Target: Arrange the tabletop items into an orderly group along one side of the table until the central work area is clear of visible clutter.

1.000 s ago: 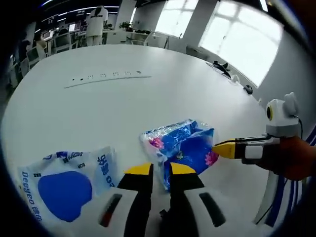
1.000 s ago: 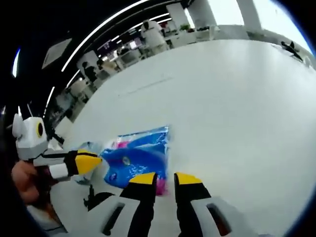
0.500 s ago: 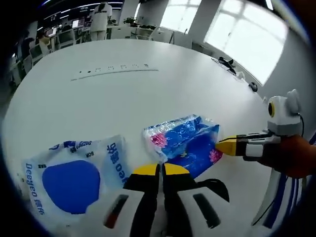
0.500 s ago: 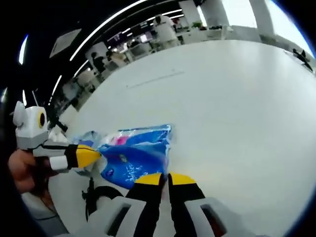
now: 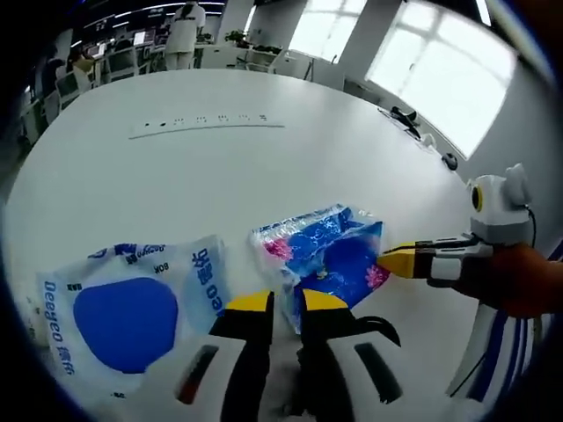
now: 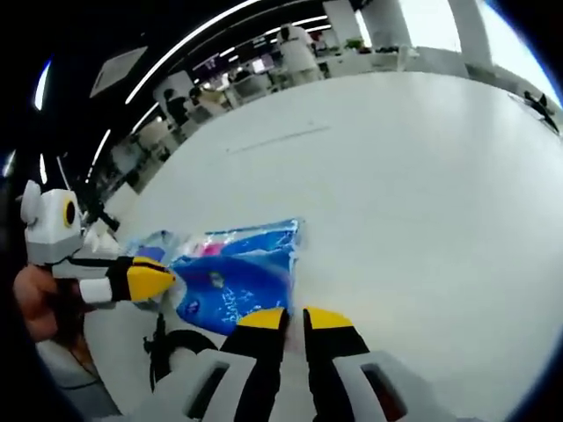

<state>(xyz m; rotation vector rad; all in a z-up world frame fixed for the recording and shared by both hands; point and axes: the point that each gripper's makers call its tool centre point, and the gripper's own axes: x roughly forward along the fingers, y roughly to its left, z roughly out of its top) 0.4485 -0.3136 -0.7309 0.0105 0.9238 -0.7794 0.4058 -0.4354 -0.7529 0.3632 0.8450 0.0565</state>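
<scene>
A blue plastic packet with pink flowers (image 5: 327, 255) lies on the white table (image 5: 220, 176). My left gripper (image 5: 288, 301) stands at the packet's near edge, its yellow-tipped jaws a narrow gap apart. In the left gripper view the right gripper (image 5: 398, 262) comes in from the right, with its tip on the packet's right edge. The right gripper view has the same packet (image 6: 233, 272) just ahead of my right gripper (image 6: 295, 318), whose jaws are nearly together at the packet's edge. There the left gripper (image 6: 149, 280) touches the packet's left end.
A white wipes packet with a blue oval (image 5: 123, 312) lies left of the blue one. A black cable (image 6: 167, 347) loops near the table's edge. A socket strip (image 5: 207, 124) crosses the far table, with small dark items (image 5: 396, 119) at its far rim. Desks and people stand beyond.
My left gripper's jaws, pressed together half a second ago, have parted a little. The right gripper's jaws closed from their wider gap a second ago. The blue packet has hardly moved.
</scene>
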